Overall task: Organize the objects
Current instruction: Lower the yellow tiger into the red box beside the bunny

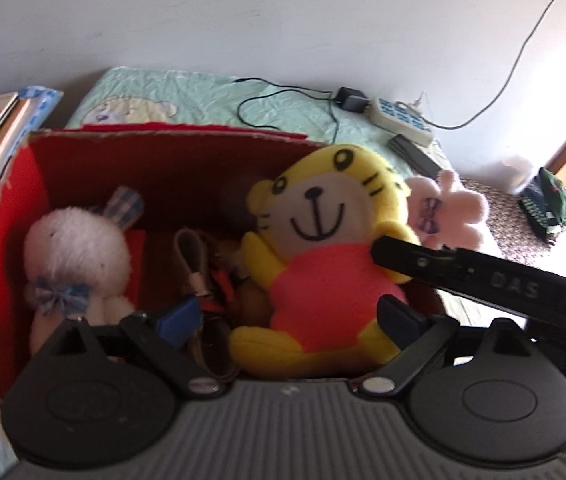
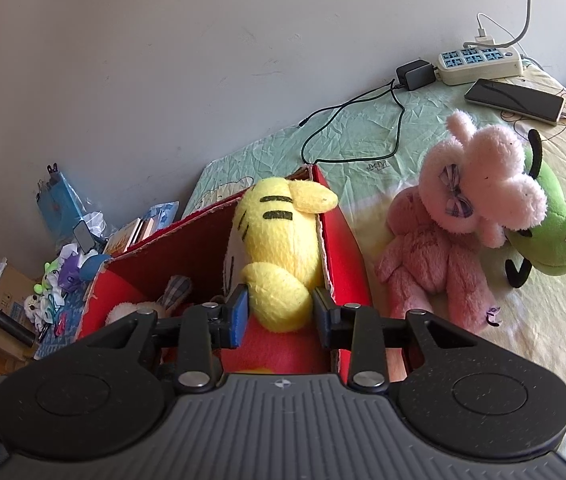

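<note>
- Your right gripper (image 2: 281, 312) is clamped on the yellow tiger plush (image 2: 279, 240), which sits inside the red box (image 2: 347, 272) against the wall just to its right.
- Your left gripper (image 1: 283, 316) hangs spread and empty above the box.
- Release too high and the tiger may tip over that wall onto the bed (image 2: 543, 320).
- The pink bunny (image 2: 483, 184), further right, waits outside.
</note>
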A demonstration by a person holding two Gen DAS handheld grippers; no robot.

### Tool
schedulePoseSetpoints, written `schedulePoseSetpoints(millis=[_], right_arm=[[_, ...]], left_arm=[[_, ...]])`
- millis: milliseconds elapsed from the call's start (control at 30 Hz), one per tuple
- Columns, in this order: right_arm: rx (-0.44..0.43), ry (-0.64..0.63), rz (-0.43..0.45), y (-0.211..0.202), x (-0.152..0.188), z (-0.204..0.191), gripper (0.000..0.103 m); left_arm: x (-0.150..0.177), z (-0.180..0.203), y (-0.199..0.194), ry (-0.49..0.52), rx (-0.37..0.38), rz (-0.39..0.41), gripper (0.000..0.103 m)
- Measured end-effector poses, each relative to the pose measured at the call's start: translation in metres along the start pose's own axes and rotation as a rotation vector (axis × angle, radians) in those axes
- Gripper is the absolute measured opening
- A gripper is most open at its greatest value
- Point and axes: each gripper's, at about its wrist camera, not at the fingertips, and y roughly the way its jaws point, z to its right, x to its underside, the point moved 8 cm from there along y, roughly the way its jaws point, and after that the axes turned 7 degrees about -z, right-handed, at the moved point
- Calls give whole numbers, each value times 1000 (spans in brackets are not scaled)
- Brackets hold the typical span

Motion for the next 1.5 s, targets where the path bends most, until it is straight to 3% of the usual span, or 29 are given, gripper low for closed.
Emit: schedulePoseSetpoints(millis=[700, 1500], right_arm=[[-77, -35, 20, -25, 6, 6, 36], [-208, -114, -57, -47, -2, 16, 37]], left_arm=[[7, 17, 20, -18, -124, -34, 95], [6, 41, -27, 9, -477, 26, 96]])
